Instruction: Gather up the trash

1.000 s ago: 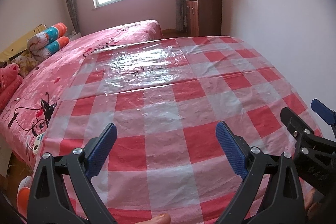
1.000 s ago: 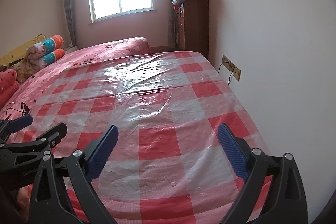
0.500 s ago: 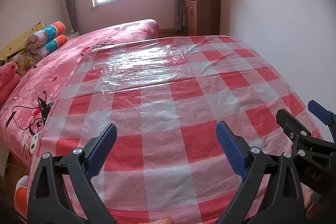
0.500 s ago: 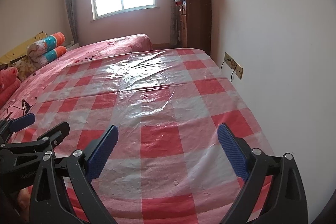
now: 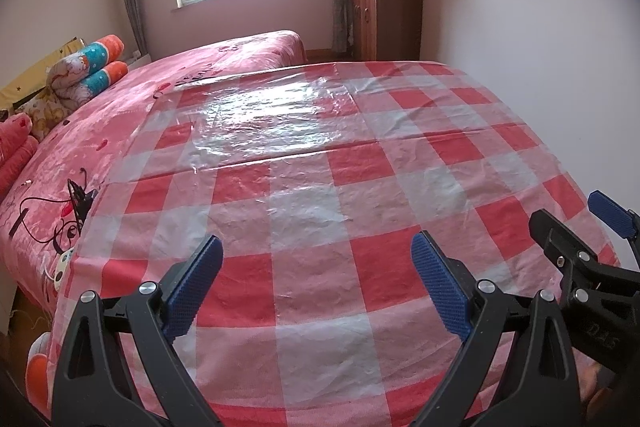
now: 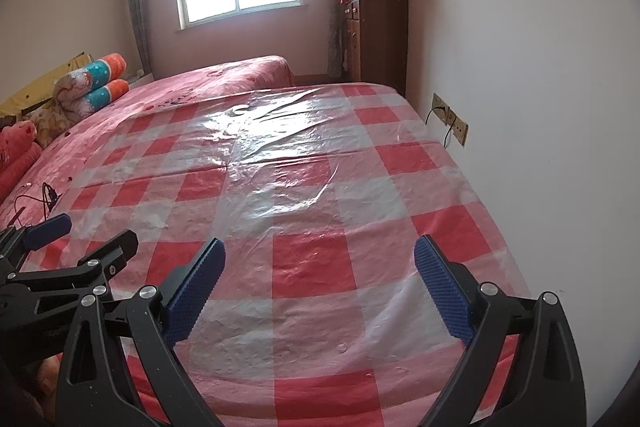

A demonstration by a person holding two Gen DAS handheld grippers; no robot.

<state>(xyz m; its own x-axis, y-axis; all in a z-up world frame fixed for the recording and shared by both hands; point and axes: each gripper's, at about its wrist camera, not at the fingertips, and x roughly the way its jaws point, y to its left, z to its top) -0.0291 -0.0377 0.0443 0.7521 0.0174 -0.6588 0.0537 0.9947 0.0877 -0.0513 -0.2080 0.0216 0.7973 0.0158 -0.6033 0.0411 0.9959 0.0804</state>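
Jaws wide on both grippers, left (image 5: 316, 281) and right (image 6: 320, 283), holding nothing, side by side over checked sheet (image 5: 320, 187). No trash visible anywhere on it. Best to sweep views toward bed (image 5: 240, 63) edges before reaching.

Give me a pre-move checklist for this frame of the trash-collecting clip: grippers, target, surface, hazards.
1. Left gripper open and holding nothing: ok.
2. Right gripper open and holding nothing: ok.
3. Trash item picked out as target: not ok; none shows on the checkered plastic sheet in either view.
4. Grippers apart from each other: ok; they are side by side, not touching.
5. Black cable on the pink bedspread out of the way: ok; it lies left of the sheet, beyond both grippers.
6. Bin or bag for the trash: cannot tell; none in view.
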